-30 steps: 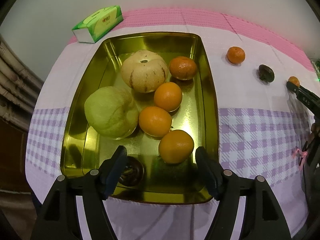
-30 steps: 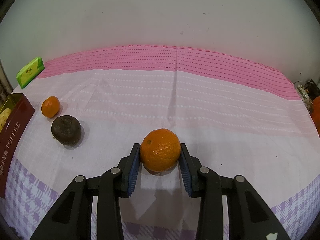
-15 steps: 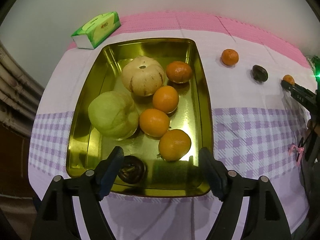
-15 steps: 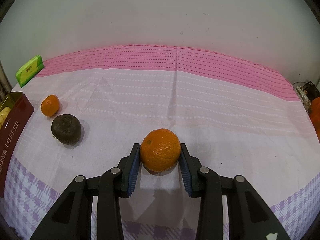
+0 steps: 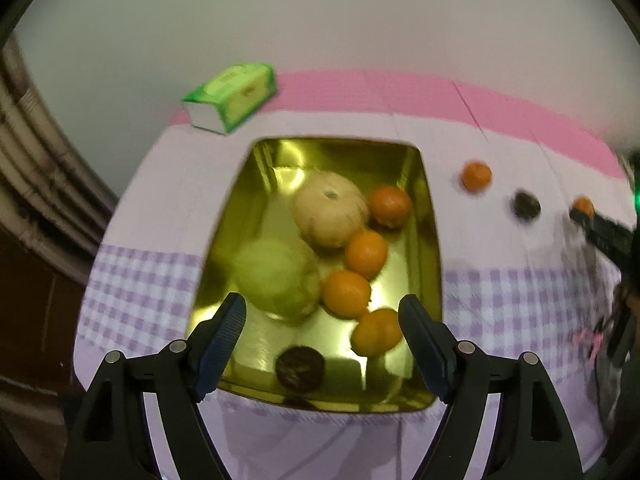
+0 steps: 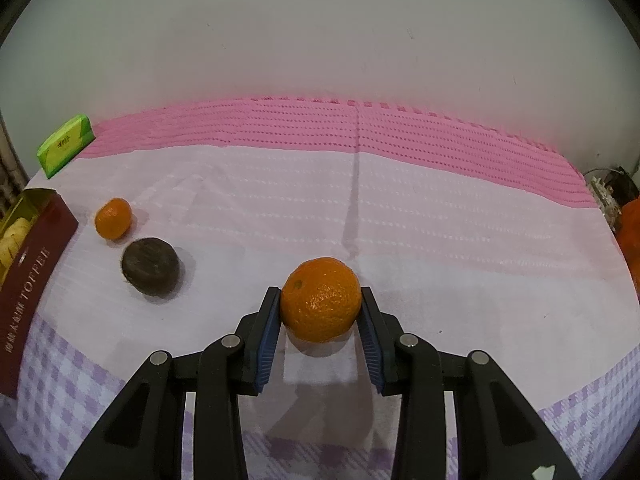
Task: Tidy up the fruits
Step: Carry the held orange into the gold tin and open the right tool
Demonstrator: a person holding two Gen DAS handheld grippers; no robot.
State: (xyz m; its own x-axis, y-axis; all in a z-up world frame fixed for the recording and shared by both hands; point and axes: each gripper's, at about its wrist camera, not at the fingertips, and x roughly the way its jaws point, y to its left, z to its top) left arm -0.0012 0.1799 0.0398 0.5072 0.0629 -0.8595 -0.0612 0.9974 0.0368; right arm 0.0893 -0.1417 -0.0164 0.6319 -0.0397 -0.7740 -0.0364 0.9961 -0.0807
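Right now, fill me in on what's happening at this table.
A person is sorting fruit into a gold tin using hand-held tongs. The right tongs are shut on an orange that sits on the tablecloth. The left tongs hover open and empty over the tin, their jaws having just been opening. The tin holds four oranges, two large pale fruits and a dark fruit. A small orange and another dark fruit wait outside.

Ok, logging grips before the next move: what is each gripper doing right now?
Left gripper: open, holding nothing, above the gold tray; its jaws have just been opening.
Right gripper: shut on an orange.
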